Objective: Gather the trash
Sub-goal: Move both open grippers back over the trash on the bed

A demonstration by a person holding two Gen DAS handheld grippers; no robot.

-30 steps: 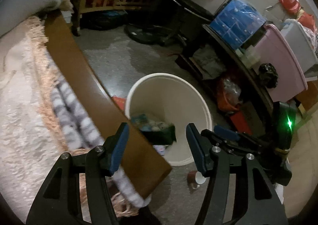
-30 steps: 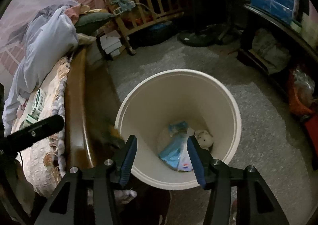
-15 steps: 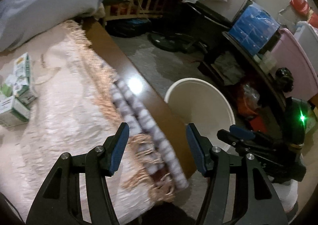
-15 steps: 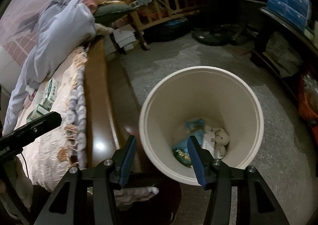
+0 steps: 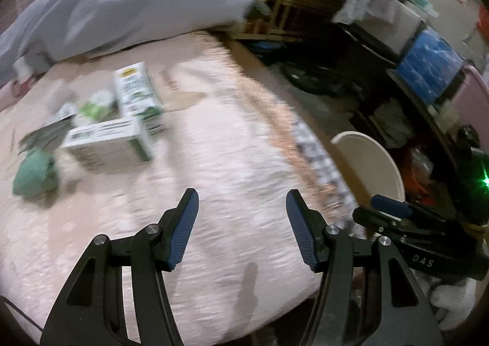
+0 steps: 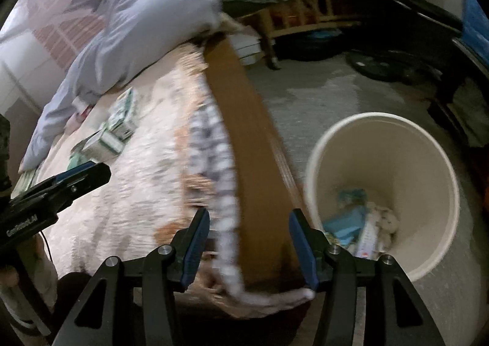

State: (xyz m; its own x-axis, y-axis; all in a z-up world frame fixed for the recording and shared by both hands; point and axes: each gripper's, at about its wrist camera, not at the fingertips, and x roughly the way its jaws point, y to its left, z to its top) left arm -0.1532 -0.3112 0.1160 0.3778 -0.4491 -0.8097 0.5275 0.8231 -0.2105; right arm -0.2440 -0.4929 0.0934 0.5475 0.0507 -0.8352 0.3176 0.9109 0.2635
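A cream trash bin (image 6: 382, 193) stands on the floor beside the bed and holds several wrappers (image 6: 348, 223); its rim shows in the left wrist view (image 5: 366, 147). On the pink bedspread (image 5: 229, 177) lie two white-and-green cartons (image 5: 110, 144) (image 5: 137, 95), a green crumpled piece (image 5: 33, 174) and other scraps. The cartons also show in the right wrist view (image 6: 113, 135). My left gripper (image 5: 241, 223) is open and empty above the bedspread. My right gripper (image 6: 249, 245) is open and empty over the wooden bed edge (image 6: 244, 144), left of the bin.
A grey-blue duvet (image 5: 122, 0) is heaped at the back of the bed. A wooden crib (image 6: 305, 9), dark shelves with blue packs (image 5: 428, 67) and a pink box (image 5: 470, 101) line the far side of the floor.
Both grippers have swung left, away from the bin and over the bed. The cartons and scraps have come into the left wrist view. Both stay open.
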